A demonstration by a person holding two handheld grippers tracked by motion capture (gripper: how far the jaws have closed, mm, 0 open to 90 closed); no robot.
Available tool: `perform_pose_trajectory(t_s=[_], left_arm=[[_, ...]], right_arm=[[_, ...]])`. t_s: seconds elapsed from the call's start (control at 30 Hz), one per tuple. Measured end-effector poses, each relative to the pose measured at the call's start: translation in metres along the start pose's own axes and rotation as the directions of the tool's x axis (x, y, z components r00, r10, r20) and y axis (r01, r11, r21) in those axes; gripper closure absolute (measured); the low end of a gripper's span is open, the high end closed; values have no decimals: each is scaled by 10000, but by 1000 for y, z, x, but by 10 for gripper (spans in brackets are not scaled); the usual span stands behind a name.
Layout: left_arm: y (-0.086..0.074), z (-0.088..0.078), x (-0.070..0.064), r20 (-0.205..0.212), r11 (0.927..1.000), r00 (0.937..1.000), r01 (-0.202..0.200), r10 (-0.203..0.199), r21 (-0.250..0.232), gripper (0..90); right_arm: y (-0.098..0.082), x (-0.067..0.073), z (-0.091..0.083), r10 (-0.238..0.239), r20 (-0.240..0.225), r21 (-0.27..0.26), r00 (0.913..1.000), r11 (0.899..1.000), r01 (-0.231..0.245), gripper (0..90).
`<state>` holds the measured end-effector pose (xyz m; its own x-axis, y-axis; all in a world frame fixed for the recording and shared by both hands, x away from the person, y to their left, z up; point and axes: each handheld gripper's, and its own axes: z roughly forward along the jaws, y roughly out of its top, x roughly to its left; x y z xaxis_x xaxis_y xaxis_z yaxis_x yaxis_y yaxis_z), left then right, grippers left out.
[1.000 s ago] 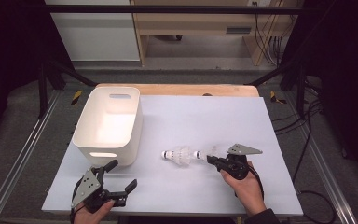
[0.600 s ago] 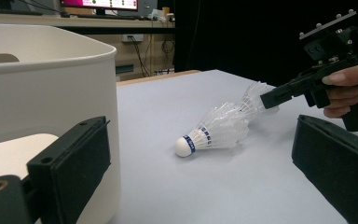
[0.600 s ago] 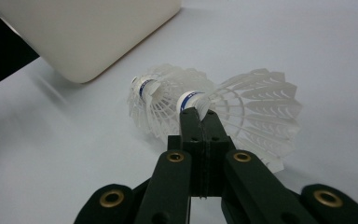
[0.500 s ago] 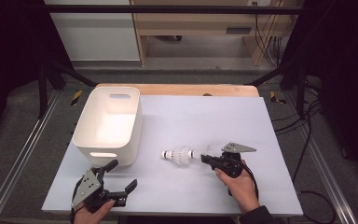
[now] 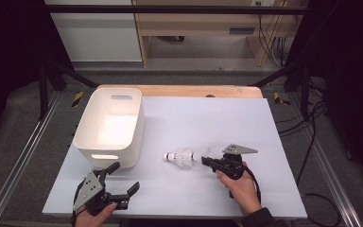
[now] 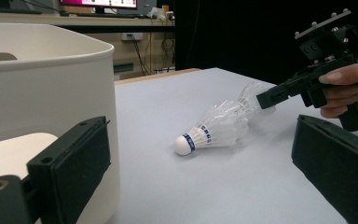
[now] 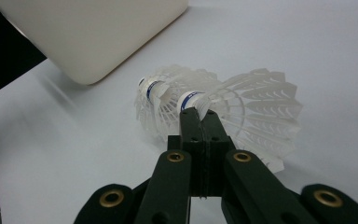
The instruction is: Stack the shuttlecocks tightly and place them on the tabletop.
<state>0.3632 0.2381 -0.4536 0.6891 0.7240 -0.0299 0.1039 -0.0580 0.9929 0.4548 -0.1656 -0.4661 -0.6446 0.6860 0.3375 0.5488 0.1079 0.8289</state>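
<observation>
A short stack of white plastic shuttlecocks [image 5: 182, 157] with blue-banded corks lies mid-table, cork end toward the tub. In the left gripper view the shuttlecocks [image 6: 214, 128] rest on the front cork while the skirt end slants up. My right gripper [image 5: 204, 161] meets that skirt end from the right. In the right gripper view its jaws are pressed together on the rear shuttlecock [image 7: 261, 107], with my right gripper [image 7: 198, 114] pinching the skirt near its cork. My left gripper [image 5: 125, 177] rests at the front left, jaws wide apart and empty. From my left gripper [image 6: 205, 158], the right gripper [image 6: 261, 100] shows farther off.
A white plastic tub [image 5: 82, 127] with handle cut-outs stands at the left of the white table top, just beyond my left gripper. Its wall [image 6: 51, 46] is close on that gripper's left. A wooden strip [image 5: 179, 91] runs along the table's far edge.
My right gripper has edged a little to the left against the shuttlecocks' skirt end. The left gripper has stayed where it was.
</observation>
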Motion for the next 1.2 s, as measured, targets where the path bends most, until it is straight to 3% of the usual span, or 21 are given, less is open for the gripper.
perform_pose_trajectory(t_s=[1.2], left_arm=[[0,0,0,43,10000,10000,20,-20,-2,42]], right_arm=[[2,6,18,79,-419,104,9991,9999,-75,900]])
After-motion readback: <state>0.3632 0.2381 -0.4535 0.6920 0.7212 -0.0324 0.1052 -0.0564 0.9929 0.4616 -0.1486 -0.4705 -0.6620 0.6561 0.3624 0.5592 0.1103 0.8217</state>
